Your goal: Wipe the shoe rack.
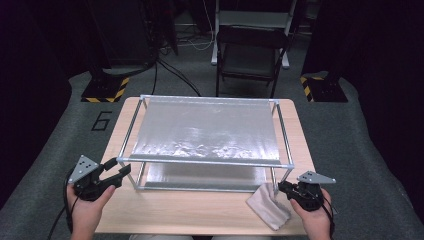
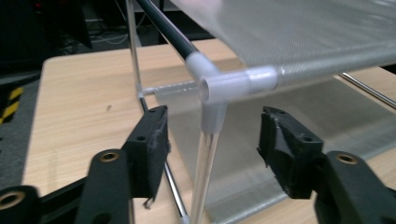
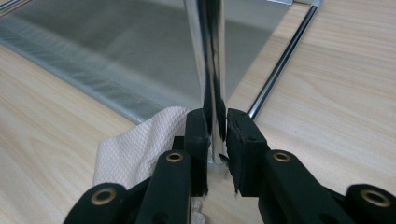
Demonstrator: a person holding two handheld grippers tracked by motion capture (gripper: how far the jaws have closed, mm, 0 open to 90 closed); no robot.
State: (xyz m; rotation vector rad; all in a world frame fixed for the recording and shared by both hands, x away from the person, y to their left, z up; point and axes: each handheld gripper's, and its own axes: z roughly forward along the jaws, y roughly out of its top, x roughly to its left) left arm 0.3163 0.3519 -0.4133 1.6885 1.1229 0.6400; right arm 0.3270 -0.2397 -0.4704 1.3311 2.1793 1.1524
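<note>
At rack front: left tongs (image 2: 212, 140) wide, straddling corner post (image 2: 205, 172); right tongs (image 3: 217, 135) clamped on leg (image 3: 211, 70).

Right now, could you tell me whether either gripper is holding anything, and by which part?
The right gripper is shut on the rack, clamping its near right upright leg low down. The left gripper is open around the near left leg, not touching it.

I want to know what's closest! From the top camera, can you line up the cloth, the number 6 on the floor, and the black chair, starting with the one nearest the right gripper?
From the right gripper:
1. Cloth, just beside it on the table.
2. Black chair, far behind the table.
3. Number 6, on the floor to the far left.
The chair and the 6 are nearly too close to call.
</note>
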